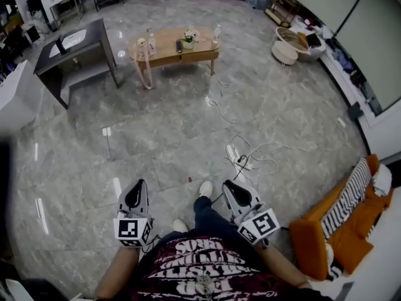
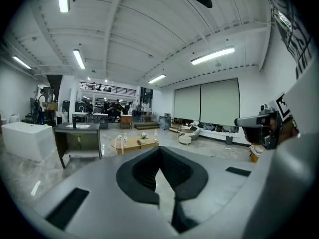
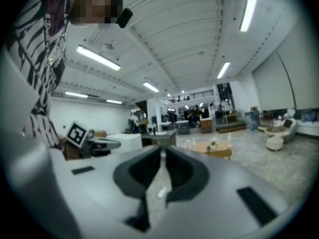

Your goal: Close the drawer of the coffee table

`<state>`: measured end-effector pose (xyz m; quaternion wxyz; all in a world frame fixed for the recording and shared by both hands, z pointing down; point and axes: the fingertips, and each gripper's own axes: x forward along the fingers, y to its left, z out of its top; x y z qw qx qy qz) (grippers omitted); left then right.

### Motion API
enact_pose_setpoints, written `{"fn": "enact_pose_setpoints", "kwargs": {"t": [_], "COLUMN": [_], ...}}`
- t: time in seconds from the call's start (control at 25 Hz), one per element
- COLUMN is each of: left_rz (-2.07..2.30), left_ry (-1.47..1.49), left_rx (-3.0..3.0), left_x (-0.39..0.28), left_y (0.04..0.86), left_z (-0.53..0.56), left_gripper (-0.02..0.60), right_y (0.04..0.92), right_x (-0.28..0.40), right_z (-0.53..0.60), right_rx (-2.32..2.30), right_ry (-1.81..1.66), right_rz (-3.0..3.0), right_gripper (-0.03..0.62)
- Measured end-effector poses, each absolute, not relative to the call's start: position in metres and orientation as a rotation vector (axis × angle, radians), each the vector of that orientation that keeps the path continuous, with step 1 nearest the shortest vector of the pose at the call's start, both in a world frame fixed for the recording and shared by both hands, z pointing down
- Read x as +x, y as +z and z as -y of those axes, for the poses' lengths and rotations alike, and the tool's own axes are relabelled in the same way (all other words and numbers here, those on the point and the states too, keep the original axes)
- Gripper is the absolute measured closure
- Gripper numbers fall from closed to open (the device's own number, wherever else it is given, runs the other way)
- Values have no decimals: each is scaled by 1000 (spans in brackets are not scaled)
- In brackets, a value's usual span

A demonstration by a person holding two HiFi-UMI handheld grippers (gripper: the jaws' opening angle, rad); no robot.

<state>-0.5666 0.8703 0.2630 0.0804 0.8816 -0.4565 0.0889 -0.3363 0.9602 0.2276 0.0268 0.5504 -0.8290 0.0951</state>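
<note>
The wooden coffee table stands far ahead across the marble floor, with bottles, a small plant and a dark object on top. It also shows small in the left gripper view as the coffee table and in the right gripper view as the coffee table. Its drawer is too small to make out. My left gripper and right gripper are held close to my body, both shut and empty, pointing toward the table. Left gripper and right gripper jaws meet at the tips.
A dark desk stands left of the coffee table, a white block further left. A power strip with cables lies on the floor ahead to the right. An orange sofa is at my right. My feet show below.
</note>
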Motion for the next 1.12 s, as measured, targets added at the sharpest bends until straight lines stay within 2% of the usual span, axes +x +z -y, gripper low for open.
{"fn": "enact_pose_setpoints", "kwargs": {"t": [0.28,0.8,1.12], "left_rz": [1358,1314,1378], "left_ry": [368,335,272], "left_rx": [2605,2682,2669], "left_x": [-536,-366,-320], "left_y": [275,237,223], "left_z": [-822,-682,-657], "left_gripper": [560,560,560], "right_y": [240,225,234], "right_x": [-304,-127,-69], "right_z": [-910,-805,-760], "right_rx": [1716,1910,1924], "right_ry": [299,319,334], "right_rz": [2551,2535,2501], "right_gripper": [557,557,557]}}
